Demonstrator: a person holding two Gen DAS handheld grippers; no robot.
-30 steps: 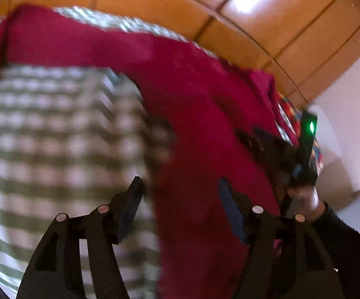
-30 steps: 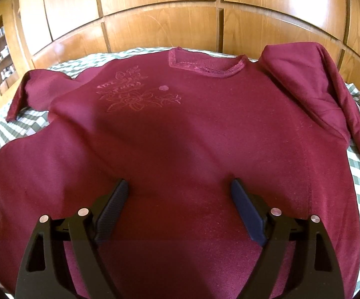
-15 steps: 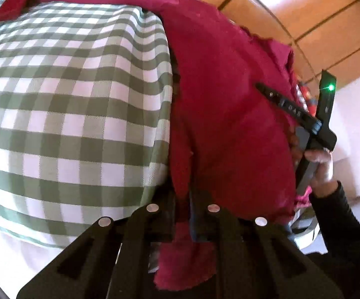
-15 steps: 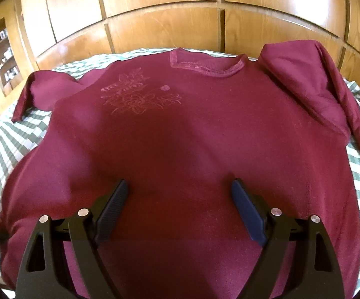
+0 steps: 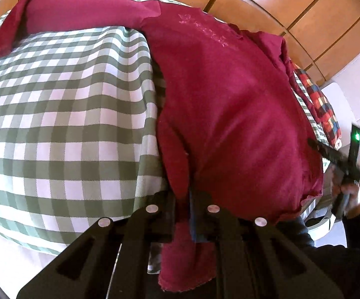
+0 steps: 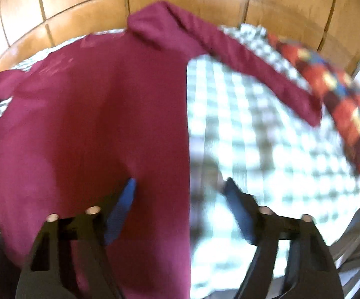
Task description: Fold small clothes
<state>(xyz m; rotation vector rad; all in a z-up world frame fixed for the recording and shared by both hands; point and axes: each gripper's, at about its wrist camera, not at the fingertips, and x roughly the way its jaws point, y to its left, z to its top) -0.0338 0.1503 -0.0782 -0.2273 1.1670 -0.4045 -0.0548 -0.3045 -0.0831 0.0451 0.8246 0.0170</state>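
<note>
One maroon long-sleeved top [image 5: 229, 104] with two sleeves lies on one green-and-white checked cloth [image 5: 62, 124]. One red, blue and yellow patchwork cloth [image 6: 349, 114] sits at the far right edge. Two black grippers appear: the left gripper [image 5: 183, 209] and the right gripper [image 6: 180, 199]. One hand [image 5: 349, 194] is visible.

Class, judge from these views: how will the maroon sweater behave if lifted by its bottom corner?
Probably floppy: the maroon sweater droops below the left tongs pinching its hem. Likely to drag, not slide freely, since it lies wide on the checked cover. Its sleeve may trail.
</note>
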